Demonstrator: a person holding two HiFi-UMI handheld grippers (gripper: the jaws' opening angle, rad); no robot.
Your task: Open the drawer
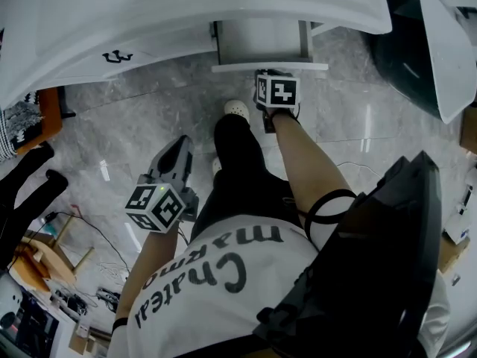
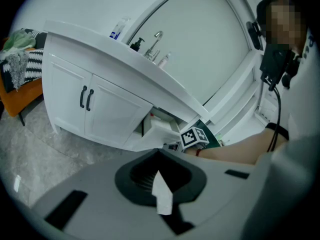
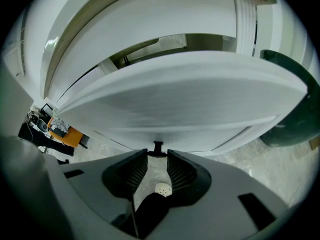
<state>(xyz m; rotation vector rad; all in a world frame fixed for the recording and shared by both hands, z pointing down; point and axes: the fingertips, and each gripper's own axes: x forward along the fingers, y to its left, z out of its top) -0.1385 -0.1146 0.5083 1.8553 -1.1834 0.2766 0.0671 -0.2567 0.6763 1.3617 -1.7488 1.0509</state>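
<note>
Left tongs [image 2: 159, 173]: low at the person's side and well back from the cabinet. The jaws are drawn together with only a sliver of light between them, and they hold nothing.

Right tongs [image 3: 158, 154]: tilted steeply down at the front of the drawer, with the jaws partly apart. As far as I can make out, the two tips are closed on either side of the handle.

Handle [image 3: 158, 147]: a small dark pull between the tips of the right tongs, fixed to the white front. It looks stiff and narrow, so there is little for the ribbed pads to bite on. I'd guess it could slip out if the pull went crooked.

Drawer [image 1: 268, 66]: just beyond the right tongs and already standing part-way out of the cabinet, its open box showing from above. It looks like a rigid painted box on runners, light to move rather than heavy, and likely to slide smoothly if drawn straight towards the person.

Where to take hold: the pull itself, square on. The smooth front offers nothing else to grip.

Worktop [image 1: 149, 21]: white, overhanging the drawer above the right tongs.

Cabinet doors [image 2: 100, 114]: further off, to the left of the drawer as seen past the left tongs. They are closed and carry a pair of black door pulls [image 2: 86, 98].
</note>
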